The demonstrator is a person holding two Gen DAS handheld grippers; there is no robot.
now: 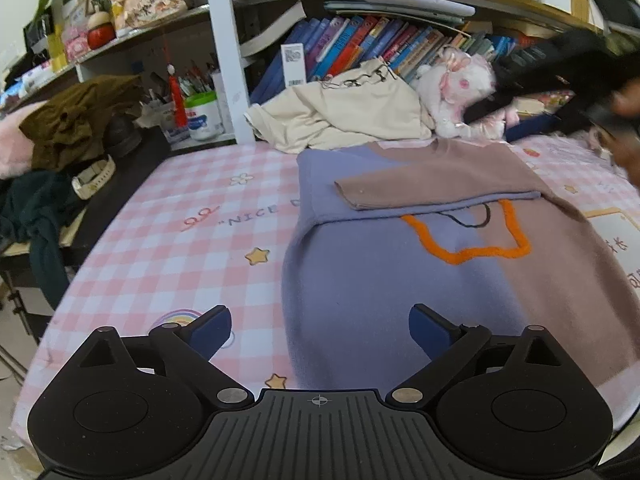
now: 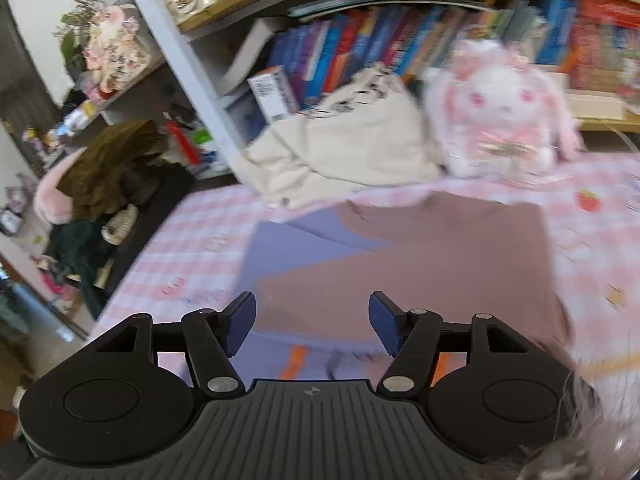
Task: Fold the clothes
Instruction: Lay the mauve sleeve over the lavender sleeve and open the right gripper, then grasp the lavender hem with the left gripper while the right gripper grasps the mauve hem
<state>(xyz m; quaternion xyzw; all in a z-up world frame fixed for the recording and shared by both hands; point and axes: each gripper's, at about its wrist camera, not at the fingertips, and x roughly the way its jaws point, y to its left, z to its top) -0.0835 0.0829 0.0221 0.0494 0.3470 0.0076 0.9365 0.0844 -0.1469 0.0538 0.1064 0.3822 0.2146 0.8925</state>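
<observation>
Both grippers are open and hold nothing. Left gripper (image 1: 320, 334) hangs low over the near, blue side of the sweater (image 1: 400, 280), with its two blue pads wide apart. Right gripper (image 2: 312, 324) is up over the far end of the sweater, and its pads are apart too, with only cloth showing far below them. Its picture is blurry, so I cannot tell how high it is.

The sweater lies flat on the pink checked sheet (image 1: 180, 220). It is half blue and half brown, with an orange shape (image 1: 464, 240) on the front. Its long way runs from the grippers toward the bookshelf (image 1: 380, 44). One brown sleeve (image 1: 436, 188) is already folded across the chest, lying side to side. The blue sleeve looks tucked in as well.

I think the next fold brings the near hem up toward the neck. The left gripper is nearer to that hem, and the right gripper would have to come back down to it.

On the left of the sweater the sheet is bare, so there is room there. At the far end a cream shirt (image 1: 340, 112) and a white toy bunny (image 1: 456, 92) sit just past the neck, so that end is tight
</observation>
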